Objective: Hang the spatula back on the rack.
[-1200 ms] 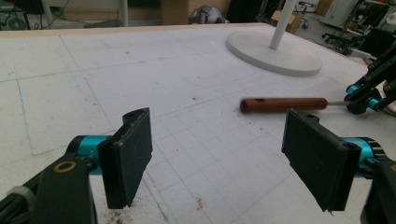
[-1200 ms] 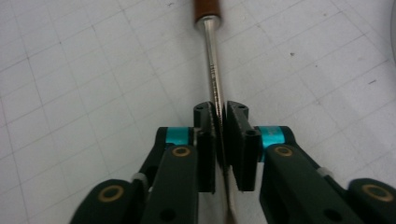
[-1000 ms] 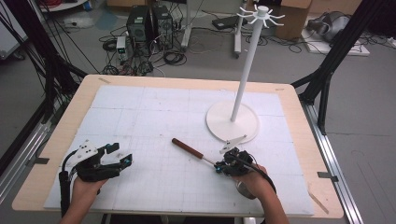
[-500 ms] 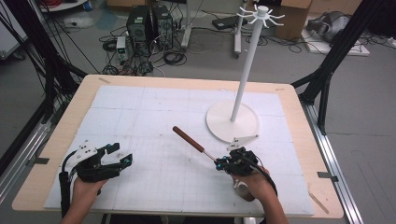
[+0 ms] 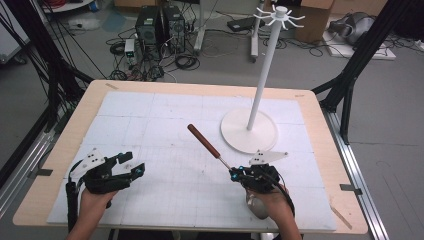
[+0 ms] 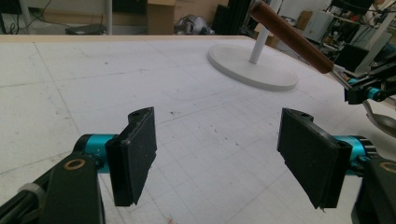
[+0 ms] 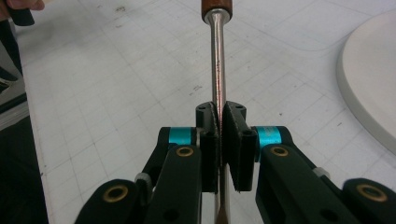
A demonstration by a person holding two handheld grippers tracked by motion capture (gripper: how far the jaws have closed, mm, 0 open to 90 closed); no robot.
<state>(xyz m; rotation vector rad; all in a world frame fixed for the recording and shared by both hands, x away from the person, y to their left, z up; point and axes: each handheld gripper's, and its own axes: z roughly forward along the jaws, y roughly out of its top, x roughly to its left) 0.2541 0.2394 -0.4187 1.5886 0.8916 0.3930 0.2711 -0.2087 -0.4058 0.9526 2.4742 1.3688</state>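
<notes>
Spoon (image 5: 203, 141) clamped in my right gripper (image 5: 253, 176): its jaws are closed tight on the bare metal shank, just below the brown wooden handle. From the high view, the handle end points up and away from me, angling toward the left side of the white stand (image 5: 249, 131), while the bowl hangs below the hand, near the edge of the surface (image 5: 150, 112). The long axis runs from the bowl at my right hand up to the handle tip, which sits just short of the stand's round base. The spoon is clear of the surface, raised at a slant. My left gripper (image 5: 131, 169) rests well apart from the stand, jaws spread wide and holding nothing. I judge the right hand to be the nearer one to the stand.
</notes>
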